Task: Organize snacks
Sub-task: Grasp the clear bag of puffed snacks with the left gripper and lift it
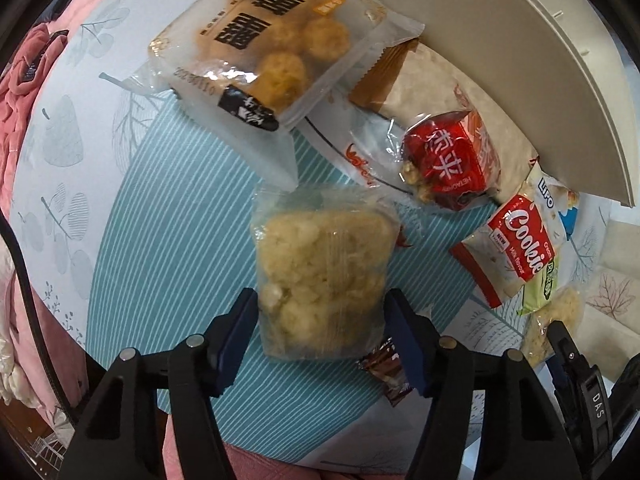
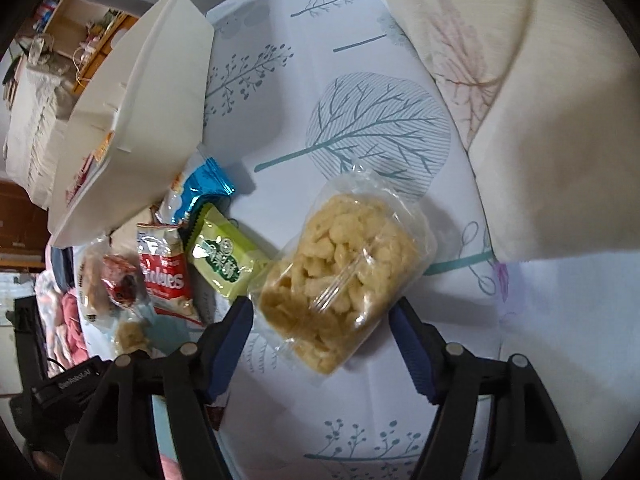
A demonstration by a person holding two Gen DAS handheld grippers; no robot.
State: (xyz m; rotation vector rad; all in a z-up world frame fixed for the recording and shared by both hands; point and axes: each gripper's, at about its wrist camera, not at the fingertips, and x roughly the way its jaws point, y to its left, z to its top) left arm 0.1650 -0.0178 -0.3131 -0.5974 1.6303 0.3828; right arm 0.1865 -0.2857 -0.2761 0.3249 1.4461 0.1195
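Snacks all over a tree-print cloth (image 2: 360,60), spread beside a white plastic bin (image 1: 520,60) that's tilted at the edge of the pile.

The left tool (image 1: 322,298) points down over a clear bag of pale puffed bits (image 1: 320,272), which lies flat on the teal striped part of the cloth. Its jaws are apart with the bag's near end between them. The blue pads sit right at the wrapper's edges, but I can't see any squeeze in the plastic, so I'd call it open around the bag, not gripping.

Same deal on the other side. The right tool (image 2: 322,306) straddles a second clear bag of the same puffed stuff (image 2: 340,276), which lies at an angle on the cloth. Its jaws are apart too, pads just at the wrapper and nothing visibly pinched.

Between the two bags is the rest of the heap:
- a red and white cookie pack (image 1: 516,248)
- a small green pack (image 2: 224,264) just beside it
- a shiny blue pack (image 2: 200,188) up against the bin
- a red wrapped snack (image 1: 448,164) lying on top of a beige pack (image 1: 400,76)
- a bigger bag of round golden pieces (image 1: 264,52) further out from the left tool

A little brown wrapper (image 1: 384,372) pokes out from under the left tool's right finger.
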